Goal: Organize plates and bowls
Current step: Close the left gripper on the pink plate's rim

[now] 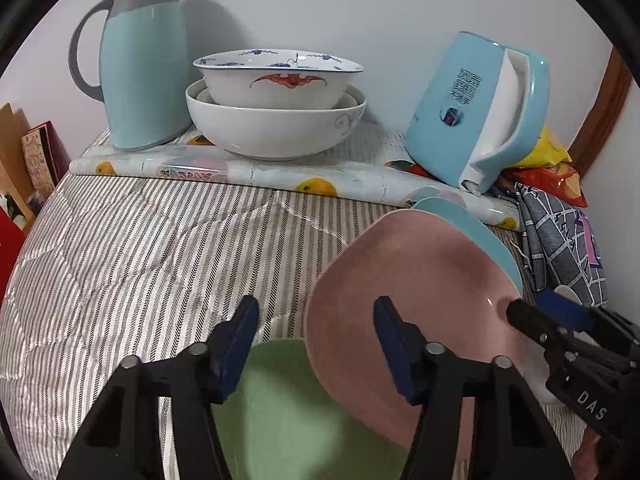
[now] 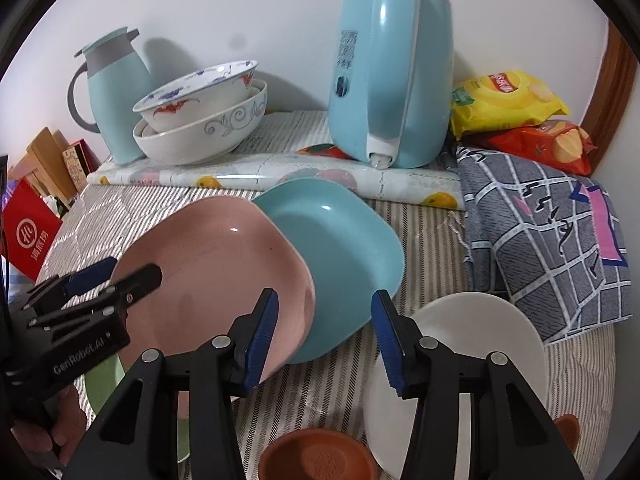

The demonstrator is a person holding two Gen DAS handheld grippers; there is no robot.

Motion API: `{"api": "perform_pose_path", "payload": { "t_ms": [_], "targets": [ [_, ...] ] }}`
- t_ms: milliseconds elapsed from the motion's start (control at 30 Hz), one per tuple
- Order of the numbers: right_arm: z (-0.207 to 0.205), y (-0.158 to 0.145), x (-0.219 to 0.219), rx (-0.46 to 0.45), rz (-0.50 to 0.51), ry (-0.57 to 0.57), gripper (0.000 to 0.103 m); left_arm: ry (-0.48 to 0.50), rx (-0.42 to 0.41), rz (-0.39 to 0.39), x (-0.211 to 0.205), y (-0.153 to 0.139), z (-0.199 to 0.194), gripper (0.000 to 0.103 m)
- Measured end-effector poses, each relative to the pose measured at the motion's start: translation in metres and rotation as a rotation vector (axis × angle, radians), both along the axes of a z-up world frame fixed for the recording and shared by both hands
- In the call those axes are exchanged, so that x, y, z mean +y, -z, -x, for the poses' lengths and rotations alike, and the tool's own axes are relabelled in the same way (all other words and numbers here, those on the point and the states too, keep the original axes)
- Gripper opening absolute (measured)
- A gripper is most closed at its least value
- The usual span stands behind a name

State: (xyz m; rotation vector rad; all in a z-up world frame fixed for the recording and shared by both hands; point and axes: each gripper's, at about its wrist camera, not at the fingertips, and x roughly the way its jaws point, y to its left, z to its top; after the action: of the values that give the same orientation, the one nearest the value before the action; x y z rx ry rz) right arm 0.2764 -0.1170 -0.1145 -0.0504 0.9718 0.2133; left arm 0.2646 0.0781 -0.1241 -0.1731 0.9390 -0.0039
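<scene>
A pink plate [image 1: 420, 304] [image 2: 216, 272] is tilted, its far edge resting on a blue plate [image 2: 340, 248] [image 1: 472, 224]. A green plate [image 1: 280, 412] [image 2: 100, 380] lies under its near side. My left gripper [image 1: 316, 344] is open, its jaws astride the pink plate's edge above the green plate; it also shows in the right wrist view [image 2: 120, 276]. My right gripper [image 2: 324, 336] is open and empty over the cloth between the blue plate and a white plate [image 2: 472, 344]; it shows in the left wrist view [image 1: 540, 312]. A brown dish [image 2: 320, 456] lies at the front.
Two stacked bowls [image 1: 276, 116] [image 2: 200, 112] stand on a fruit-print mat [image 1: 260, 168] at the back, between a teal thermos jug [image 1: 144, 60] and a blue kettle [image 2: 392, 76]. Snack bags [image 2: 516, 112] and a checked cloth [image 2: 548, 240] lie at the right. Boxes [image 2: 32, 228] stand left.
</scene>
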Motion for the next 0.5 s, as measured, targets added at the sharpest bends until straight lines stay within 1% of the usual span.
{"api": "perform_pose_path", "payload": {
  "t_ms": [33, 167, 233, 267, 300, 433, 500],
  "targets": [
    [-0.001, 0.002, 0.002, 0.008, 0.004, -0.003, 0.04, 0.0, 0.002, 0.008, 0.001, 0.001, -0.002, 0.05],
    [-0.004, 0.007, 0.004, 0.028, 0.013, -0.004, 0.038, 0.017, 0.01, 0.025, 0.001, 0.004, -0.009, 0.036],
    [-0.005, 0.009, 0.004, 0.028, 0.02, -0.005, 0.03, 0.028, 0.017, 0.026, -0.001, 0.007, -0.011, 0.028],
    [-0.006, 0.01, 0.005, 0.03, 0.026, -0.006, 0.028, 0.033, 0.021, 0.026, -0.002, 0.008, -0.011, 0.023],
    [-0.007, 0.011, 0.005, 0.034, 0.033, -0.007, 0.022, 0.042, 0.015, 0.038, -0.002, 0.008, -0.011, 0.018],
    [-0.007, 0.013, 0.008, 0.023, 0.044, -0.009, 0.009, 0.057, -0.005, 0.04, -0.004, 0.004, -0.007, 0.012],
    [-0.006, 0.011, 0.009, 0.01, 0.051, -0.004, 0.008, 0.06, -0.01, 0.046, -0.003, 0.003, -0.005, 0.01]
  ]
}}
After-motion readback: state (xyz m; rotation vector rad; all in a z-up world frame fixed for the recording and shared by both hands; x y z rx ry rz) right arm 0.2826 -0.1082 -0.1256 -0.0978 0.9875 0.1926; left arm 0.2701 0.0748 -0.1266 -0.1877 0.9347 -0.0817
